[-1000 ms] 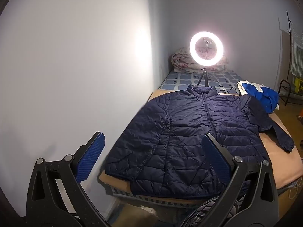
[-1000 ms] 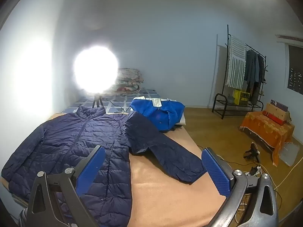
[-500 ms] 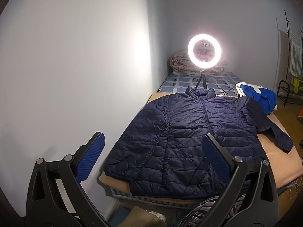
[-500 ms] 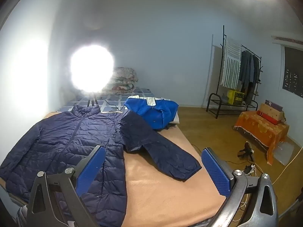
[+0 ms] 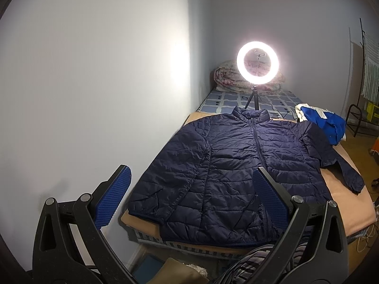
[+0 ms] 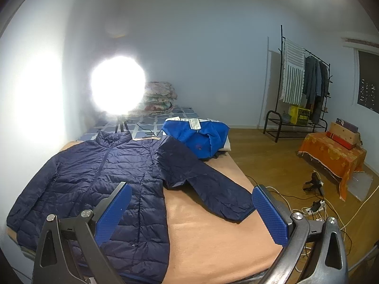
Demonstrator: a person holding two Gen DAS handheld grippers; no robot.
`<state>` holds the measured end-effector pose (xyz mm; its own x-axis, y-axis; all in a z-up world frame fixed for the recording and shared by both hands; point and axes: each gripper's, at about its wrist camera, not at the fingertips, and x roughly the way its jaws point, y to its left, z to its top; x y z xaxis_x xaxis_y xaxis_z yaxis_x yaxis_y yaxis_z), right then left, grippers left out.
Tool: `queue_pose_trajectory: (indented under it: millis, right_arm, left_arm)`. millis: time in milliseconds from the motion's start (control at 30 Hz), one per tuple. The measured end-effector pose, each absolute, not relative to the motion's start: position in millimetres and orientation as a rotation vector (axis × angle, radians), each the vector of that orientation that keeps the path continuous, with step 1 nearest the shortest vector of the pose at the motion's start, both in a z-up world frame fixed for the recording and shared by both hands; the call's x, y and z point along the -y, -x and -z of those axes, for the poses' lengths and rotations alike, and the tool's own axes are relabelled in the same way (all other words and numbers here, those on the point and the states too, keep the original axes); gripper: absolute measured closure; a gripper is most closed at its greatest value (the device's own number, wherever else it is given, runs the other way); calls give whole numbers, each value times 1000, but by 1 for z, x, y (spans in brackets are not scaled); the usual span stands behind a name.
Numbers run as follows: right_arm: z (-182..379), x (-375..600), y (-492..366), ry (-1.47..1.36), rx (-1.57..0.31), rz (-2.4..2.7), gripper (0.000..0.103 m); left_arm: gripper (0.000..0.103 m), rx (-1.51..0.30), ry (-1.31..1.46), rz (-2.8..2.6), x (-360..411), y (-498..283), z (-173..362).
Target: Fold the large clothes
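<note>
So far nothing is folded: the jacket (image 5: 239,165) lies spread face-up on the bed (image 6: 213,232), zipped, collar toward the ring light (image 5: 257,65) at the far end and hem at the near edge. Its one sleeve (image 5: 165,179) lies straight down the wall side, close against the body; the other sleeve (image 6: 203,182) angles out across the bare tan cover toward the room side. A blue garment (image 6: 196,137) is bunched near that shoulder, touching or just overlapping it, and I judge it waits its turn. Everything is left to do: sleeves brought in, sides folded over, then the body doubled up. The left gripper (image 5: 189,194) hangs above the near hem with its jaws wide apart, holding nothing and touching nothing. The right gripper (image 6: 191,213) is likewise spread wide and empty, poised over the cover beside the outflung sleeve, clear of the cloth.
</note>
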<state>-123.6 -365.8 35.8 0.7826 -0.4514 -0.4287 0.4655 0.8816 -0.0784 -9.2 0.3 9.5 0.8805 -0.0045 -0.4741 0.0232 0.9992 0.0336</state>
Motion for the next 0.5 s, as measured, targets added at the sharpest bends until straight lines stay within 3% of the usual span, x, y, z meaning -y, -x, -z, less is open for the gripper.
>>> queue_pose_trajectory:
  millis: [500]
  right_arm:
    - [-48, 356, 117, -30, -428, 454, 0]
  left_arm:
    - [0, -489, -32, 7, -3, 10, -9]
